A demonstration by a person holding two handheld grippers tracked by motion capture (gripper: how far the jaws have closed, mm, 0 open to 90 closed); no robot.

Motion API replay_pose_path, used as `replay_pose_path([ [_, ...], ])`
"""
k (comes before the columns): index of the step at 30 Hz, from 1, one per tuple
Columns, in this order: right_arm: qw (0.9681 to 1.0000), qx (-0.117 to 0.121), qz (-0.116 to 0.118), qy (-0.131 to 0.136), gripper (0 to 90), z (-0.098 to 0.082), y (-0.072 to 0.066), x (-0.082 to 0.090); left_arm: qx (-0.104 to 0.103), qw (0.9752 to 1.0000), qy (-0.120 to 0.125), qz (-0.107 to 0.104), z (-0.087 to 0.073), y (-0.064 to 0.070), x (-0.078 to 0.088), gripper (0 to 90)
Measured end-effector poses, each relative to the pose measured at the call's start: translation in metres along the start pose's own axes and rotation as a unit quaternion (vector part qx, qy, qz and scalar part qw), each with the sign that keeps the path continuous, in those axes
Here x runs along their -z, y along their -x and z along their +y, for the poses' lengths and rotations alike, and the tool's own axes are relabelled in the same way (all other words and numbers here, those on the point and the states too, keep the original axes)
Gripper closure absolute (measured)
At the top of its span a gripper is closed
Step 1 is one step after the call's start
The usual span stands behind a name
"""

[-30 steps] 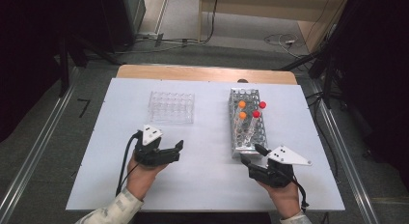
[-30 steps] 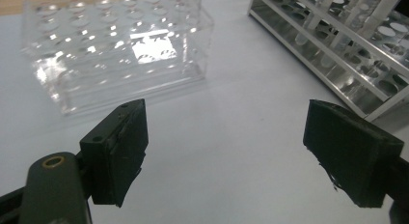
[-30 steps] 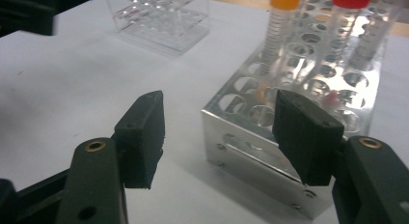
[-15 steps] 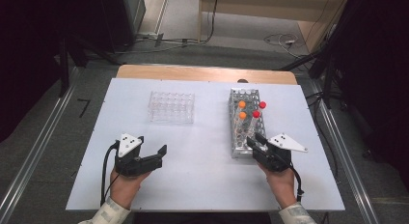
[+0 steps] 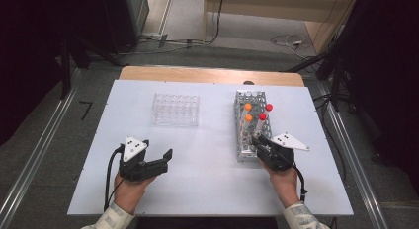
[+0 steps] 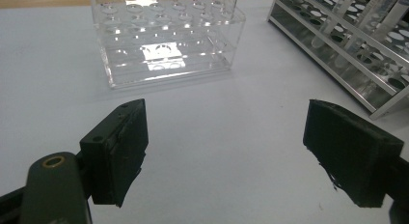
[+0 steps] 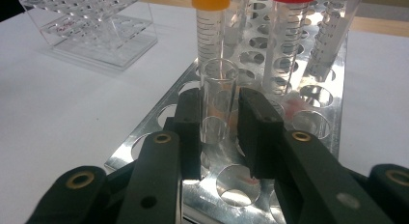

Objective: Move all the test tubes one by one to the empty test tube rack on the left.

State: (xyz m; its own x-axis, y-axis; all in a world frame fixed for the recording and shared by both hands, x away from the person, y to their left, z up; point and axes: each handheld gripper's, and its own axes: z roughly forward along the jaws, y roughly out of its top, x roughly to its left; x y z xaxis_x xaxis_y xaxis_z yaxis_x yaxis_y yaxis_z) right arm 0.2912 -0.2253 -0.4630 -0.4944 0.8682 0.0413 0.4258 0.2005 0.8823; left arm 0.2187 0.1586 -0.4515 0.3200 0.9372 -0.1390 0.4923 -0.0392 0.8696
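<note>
Clear, uncapped glass tube (image 7: 218,101) stands upright in the near end of the shiny metal rack (image 5: 239,152), its long axis vertical; the right gripper (image 7: 219,132) has just been closing and clamps it, while the left gripper (image 5: 165,157) hangs wide open and empty, well apart

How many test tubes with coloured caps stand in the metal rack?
4, in the silver metal rack: far orange-capped tube, near orange-capped tube, far red-capped tube, near red-capped tube. Uncapped clear tubes may be hidden.
</note>
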Motion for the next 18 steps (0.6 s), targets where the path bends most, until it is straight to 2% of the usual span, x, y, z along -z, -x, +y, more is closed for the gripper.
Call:
replay_pose_path([
  [11,0.9998,0.015,-0.004,0.01,72.9,0.005,-0.004,0.005,-0.005,1.0,-0.002,-0.002,-0.001,0.002,0.0,16.6],
  [12,0.9995,0.021,-0.004,0.021,72.9,0.011,-0.006,0.01,-0.006,1.0,-0.003,-0.003,-0.001,0.002,0.0,16.7],
  [18,0.9988,0.02,-0.002,0.044,73.1,0.029,-0.008,0.029,-0.013,0.9999,-0.003,0.0,-0.001,0.005,-0.001,16.6],
])
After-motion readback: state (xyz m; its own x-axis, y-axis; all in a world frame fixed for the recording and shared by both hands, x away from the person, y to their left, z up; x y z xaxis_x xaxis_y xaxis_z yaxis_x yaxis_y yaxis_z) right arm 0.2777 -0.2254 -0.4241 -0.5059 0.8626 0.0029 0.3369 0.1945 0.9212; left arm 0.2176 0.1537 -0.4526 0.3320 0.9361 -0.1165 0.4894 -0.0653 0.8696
